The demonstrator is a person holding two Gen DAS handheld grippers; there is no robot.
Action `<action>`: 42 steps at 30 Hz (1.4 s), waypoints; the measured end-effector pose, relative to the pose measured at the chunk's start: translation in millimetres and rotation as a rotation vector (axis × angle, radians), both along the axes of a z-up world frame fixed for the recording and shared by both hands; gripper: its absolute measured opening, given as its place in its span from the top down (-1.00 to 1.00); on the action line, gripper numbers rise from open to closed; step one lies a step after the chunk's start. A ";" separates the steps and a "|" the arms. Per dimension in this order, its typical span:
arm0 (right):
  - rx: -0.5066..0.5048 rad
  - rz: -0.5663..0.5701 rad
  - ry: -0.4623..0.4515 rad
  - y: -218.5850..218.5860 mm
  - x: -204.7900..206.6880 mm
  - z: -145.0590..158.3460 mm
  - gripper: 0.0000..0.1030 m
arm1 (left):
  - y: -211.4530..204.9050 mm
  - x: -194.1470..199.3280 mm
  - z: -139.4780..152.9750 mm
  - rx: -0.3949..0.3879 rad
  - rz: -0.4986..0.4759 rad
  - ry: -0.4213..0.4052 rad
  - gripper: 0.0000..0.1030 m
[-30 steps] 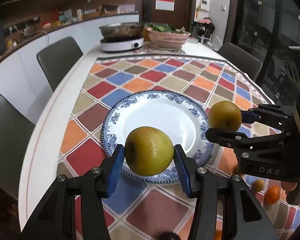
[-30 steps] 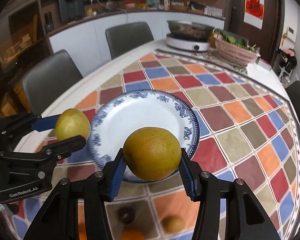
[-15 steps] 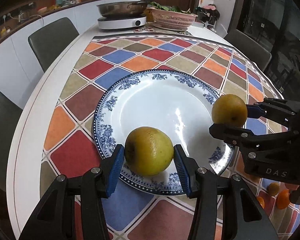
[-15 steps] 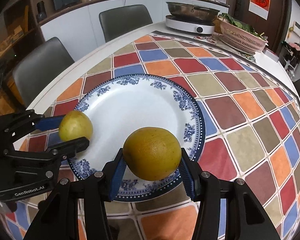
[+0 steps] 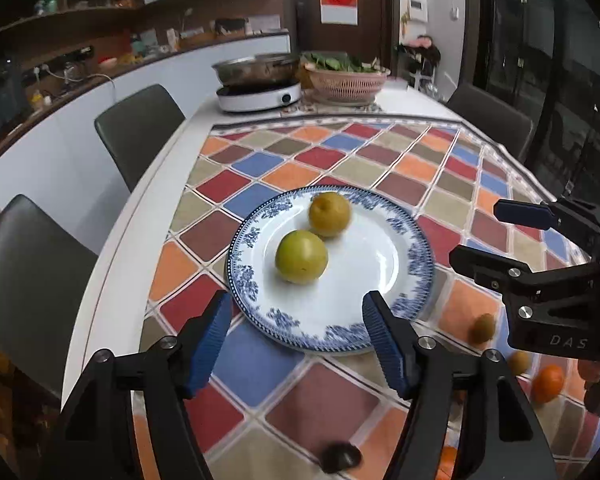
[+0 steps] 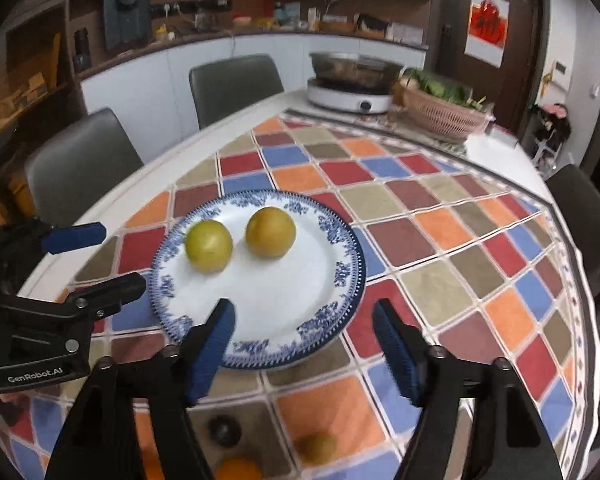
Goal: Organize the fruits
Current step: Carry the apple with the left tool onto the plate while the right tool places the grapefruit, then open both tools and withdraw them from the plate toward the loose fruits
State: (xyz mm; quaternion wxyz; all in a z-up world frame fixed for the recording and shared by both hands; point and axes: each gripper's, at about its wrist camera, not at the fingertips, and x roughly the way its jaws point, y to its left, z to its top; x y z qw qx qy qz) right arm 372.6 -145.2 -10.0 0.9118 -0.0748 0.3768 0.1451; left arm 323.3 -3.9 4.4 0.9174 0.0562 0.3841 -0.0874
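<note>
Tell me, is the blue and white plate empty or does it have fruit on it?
Not empty. The plate holds two yellow-green fruits, one nearer the left gripper, one behind it.

A: Your left wrist view looks forward over its fingers, down at the plate point(image 5: 414, 256) from nearby.

B: And yours on the right?

A: It faces the same plate point(image 6: 340, 280) from right of it. You share plate, cloth point(image 5: 236, 184), far cooker point(image 5: 260, 96).

Two round yellow-green fruits sit on the blue-and-white plate point(image 5: 414, 276). The greener fruit point(image 5: 301, 256) lies near the plate's middle. The more golden fruit point(image 5: 329, 214) lies just beside it, closer to the plate's far rim.
</note>
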 end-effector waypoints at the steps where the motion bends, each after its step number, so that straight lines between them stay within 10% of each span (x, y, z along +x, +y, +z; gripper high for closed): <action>1: 0.001 -0.006 -0.014 -1.8 -7.6 4.6 -0.45 | -0.4 -8.1 4.2 -0.011 0.000 -0.011 -0.35; 17: 0.040 -0.122 -0.120 -36.7 -117.1 42.2 -0.46 | -23.6 -124.5 48.6 0.026 0.030 -0.192 -0.57; 42: 0.036 -0.252 -0.082 -70.7 -211.6 8.9 -0.46 | -40.8 -199.5 2.0 0.010 -0.016 -0.089 -0.60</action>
